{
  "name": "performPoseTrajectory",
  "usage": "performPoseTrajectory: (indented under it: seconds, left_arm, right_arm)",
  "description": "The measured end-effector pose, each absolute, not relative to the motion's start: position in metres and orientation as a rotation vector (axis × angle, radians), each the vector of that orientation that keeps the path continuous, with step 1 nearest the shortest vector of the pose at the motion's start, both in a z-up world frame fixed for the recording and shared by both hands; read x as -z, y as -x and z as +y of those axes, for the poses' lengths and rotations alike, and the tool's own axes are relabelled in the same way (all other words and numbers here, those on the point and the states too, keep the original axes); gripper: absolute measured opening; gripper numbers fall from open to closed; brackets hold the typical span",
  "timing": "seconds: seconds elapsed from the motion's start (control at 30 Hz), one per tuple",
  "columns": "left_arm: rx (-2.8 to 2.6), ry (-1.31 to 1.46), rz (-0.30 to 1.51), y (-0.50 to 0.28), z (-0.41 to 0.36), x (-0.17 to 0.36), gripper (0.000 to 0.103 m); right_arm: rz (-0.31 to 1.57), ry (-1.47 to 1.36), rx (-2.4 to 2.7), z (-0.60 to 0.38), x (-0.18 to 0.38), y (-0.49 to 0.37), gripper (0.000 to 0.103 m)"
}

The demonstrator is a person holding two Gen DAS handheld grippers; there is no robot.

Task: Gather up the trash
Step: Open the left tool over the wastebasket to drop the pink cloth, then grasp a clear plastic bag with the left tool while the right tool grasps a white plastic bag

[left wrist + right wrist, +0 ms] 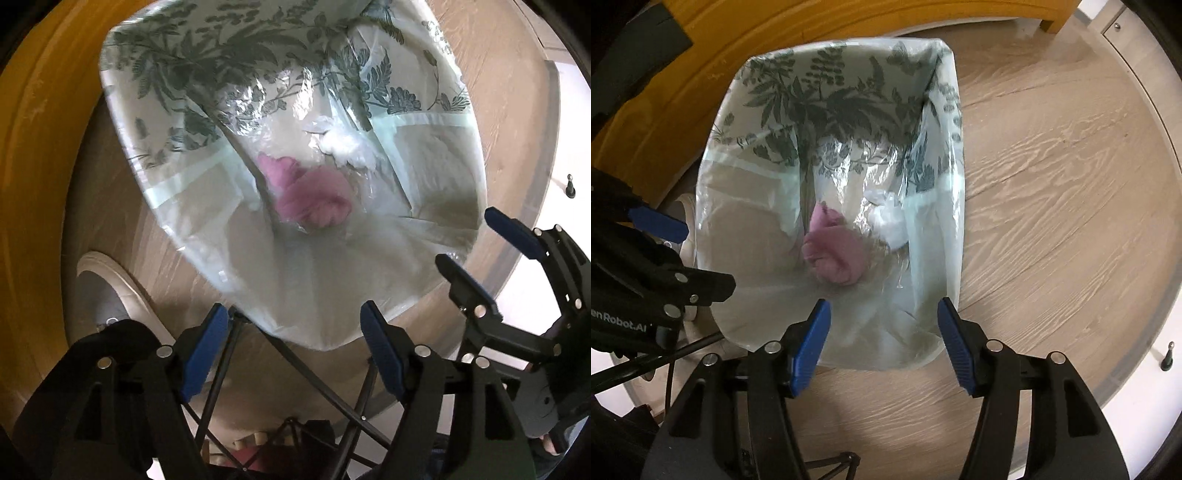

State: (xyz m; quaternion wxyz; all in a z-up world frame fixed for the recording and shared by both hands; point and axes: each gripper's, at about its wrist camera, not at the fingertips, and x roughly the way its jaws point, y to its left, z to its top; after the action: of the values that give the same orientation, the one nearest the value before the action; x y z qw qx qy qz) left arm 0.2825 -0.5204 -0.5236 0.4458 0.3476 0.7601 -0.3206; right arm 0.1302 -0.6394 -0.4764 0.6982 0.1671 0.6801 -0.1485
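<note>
I hold both grippers, left point(295, 347) and right point(882, 339), jaws apart and empty, above the lined bin point(945, 192). Pink wad point(834, 258) and white wad point(892, 221) lie inside.

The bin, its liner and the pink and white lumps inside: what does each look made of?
Bin: walls printed with green foliage, matte, probably fabric or coated paper; cannot tell which.
Liner: thin clear plastic film, glossy, wrinkled, draped over the rim.
Pink lump: soft, matte, folded, likely cloth or tissue.
White lump: crumpled, probably tissue paper or thin plastic.
</note>
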Motion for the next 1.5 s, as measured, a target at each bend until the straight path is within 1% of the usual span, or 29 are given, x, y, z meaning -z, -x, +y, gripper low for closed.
performPoseTrajectory:
  seconds: [0.1, 0.2, 0.3, 0.4, 0.43, 0.47, 0.5, 0.53, 0.7, 0.8, 0.87, 0.97, 1.1, 1.17, 1.3, 1.37, 1.5]
  left_arm:
    - [0.796, -0.844, 1.851, -0.286, -0.519, 0.509, 0.075]
    - [0.787, -0.820, 1.833, -0.292, -0.517, 0.498, 0.075]
    - [0.756, -0.762, 1.788, -0.307, -0.510, 0.472, 0.075]
    - [0.756, -0.693, 1.627, -0.328, -0.499, 0.418, 0.075]
    - [0.760, -0.674, 1.583, -0.334, -0.496, 0.404, 0.076]
    - [0.765, -0.640, 1.526, -0.342, -0.489, 0.382, 0.080]
    - [0.772, -0.610, 1.493, -0.348, -0.484, 0.368, 0.085]
    - [0.793, -0.561, 1.447, -0.357, -0.475, 0.346, 0.086]
    - [0.807, -0.404, 1.286, -0.401, -0.429, 0.263, 0.087]
    - [0.800, -0.332, 1.198, -0.423, -0.400, 0.223, 0.087]
    - [0.784, -0.294, 1.112, -0.439, -0.375, 0.193, 0.087]
    - [0.761, -0.258, 0.960, -0.461, -0.332, 0.157, 0.094]
    - [0.708, -0.204, 0.723, -0.488, -0.258, 0.135, 0.094]
    - [0.658, -0.153, 0.667, -0.504, -0.221, 0.133, 0.094]
    - [0.561, -0.033, 0.647, -0.540, -0.150, 0.129, 0.094]
    - [0.484, 0.014, 0.636, -0.558, -0.116, 0.127, 0.094]
    - [0.425, 0.139, 0.690, -0.590, -0.070, 0.133, 0.095]
  right_arm:
    - [1.494, -0.383, 0.342, -0.641, 0.465, -0.127, 0.058]
    - [1.500, -0.347, 0.357, -0.643, 0.454, -0.130, 0.058]
    - [1.481, -0.298, 0.371, -0.640, 0.429, -0.134, 0.058]
    - [1.425, -0.253, 0.390, -0.640, 0.395, -0.145, 0.059]
    - [1.391, -0.220, 0.408, -0.639, 0.377, -0.152, 0.062]
    - [1.367, -0.198, 0.422, -0.639, 0.365, -0.158, 0.064]
    - [1.346, -0.179, 0.437, -0.638, 0.356, -0.164, 0.068]
    - [1.306, -0.146, 0.461, -0.636, 0.335, -0.175, 0.070]
    - [1.138, -0.080, 0.469, -0.619, 0.265, -0.214, 0.070]
    - [1.023, -0.046, 0.457, -0.597, 0.218, -0.241, 0.070]
    - [0.976, -0.023, 0.442, -0.583, 0.199, -0.256, 0.073]
    - [0.893, 0.029, 0.410, -0.554, 0.169, -0.280, 0.074]
    - [0.783, 0.044, 0.361, -0.517, 0.142, -0.315, 0.074]
    - [0.735, 0.034, 0.322, -0.496, 0.134, -0.335, 0.074]
    - [0.710, 0.047, 0.264, -0.454, 0.131, -0.370, 0.074]
    - [0.705, 0.102, 0.241, -0.427, 0.135, -0.391, 0.074]
    - [0.690, 0.069, 0.200, -0.393, 0.138, -0.426, 0.074]
